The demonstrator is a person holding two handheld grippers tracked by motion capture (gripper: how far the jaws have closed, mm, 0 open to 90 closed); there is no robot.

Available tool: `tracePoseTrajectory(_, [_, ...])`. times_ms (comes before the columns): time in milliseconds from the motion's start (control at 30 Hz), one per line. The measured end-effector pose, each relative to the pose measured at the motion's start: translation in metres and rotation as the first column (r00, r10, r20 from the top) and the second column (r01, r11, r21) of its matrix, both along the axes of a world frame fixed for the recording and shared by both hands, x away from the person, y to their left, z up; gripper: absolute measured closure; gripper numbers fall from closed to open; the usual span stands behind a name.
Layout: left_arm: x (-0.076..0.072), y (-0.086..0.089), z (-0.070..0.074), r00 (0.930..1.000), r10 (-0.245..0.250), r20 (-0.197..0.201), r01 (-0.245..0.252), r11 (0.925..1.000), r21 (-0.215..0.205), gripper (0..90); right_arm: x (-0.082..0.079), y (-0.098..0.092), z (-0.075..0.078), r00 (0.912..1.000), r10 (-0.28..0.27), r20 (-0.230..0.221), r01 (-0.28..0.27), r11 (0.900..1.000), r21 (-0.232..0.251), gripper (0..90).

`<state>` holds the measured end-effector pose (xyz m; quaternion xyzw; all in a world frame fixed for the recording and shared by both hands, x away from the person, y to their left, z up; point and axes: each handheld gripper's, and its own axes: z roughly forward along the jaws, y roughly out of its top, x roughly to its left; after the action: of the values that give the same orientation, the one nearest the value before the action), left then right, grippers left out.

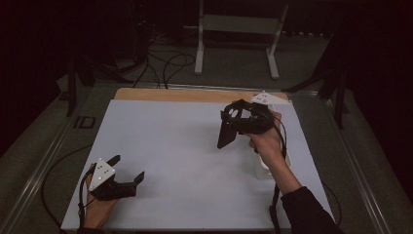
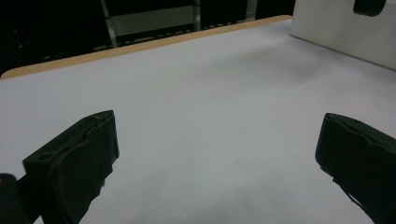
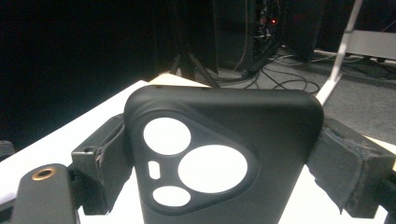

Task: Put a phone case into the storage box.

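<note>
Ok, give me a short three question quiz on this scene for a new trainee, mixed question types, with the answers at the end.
1. True or false: the right gripper holds a black phone case.
2. How do the jaws of the left gripper stand? A) wide apart with nothing between them B) closed on a cup C) closed on a cable
3. Fill in: the phone case's camera cutout has three round holes and one small ____.

Key
1. True; the jaws press on its two sides above the white table.
2. A
3. slot
</note>
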<state>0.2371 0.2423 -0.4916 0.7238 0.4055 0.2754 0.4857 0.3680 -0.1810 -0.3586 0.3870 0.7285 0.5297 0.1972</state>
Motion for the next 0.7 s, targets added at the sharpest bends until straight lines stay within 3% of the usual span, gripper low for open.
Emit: tracePoseTrajectory(700, [0.001,-0.003,-0.002,0.9999,-0.012,-0.011,0.013,0.9998,0.014,0.1,0.022,-0.018,0.005,0.9961,-0.087,0.011,0.087,0.996,-0.019,14.1])
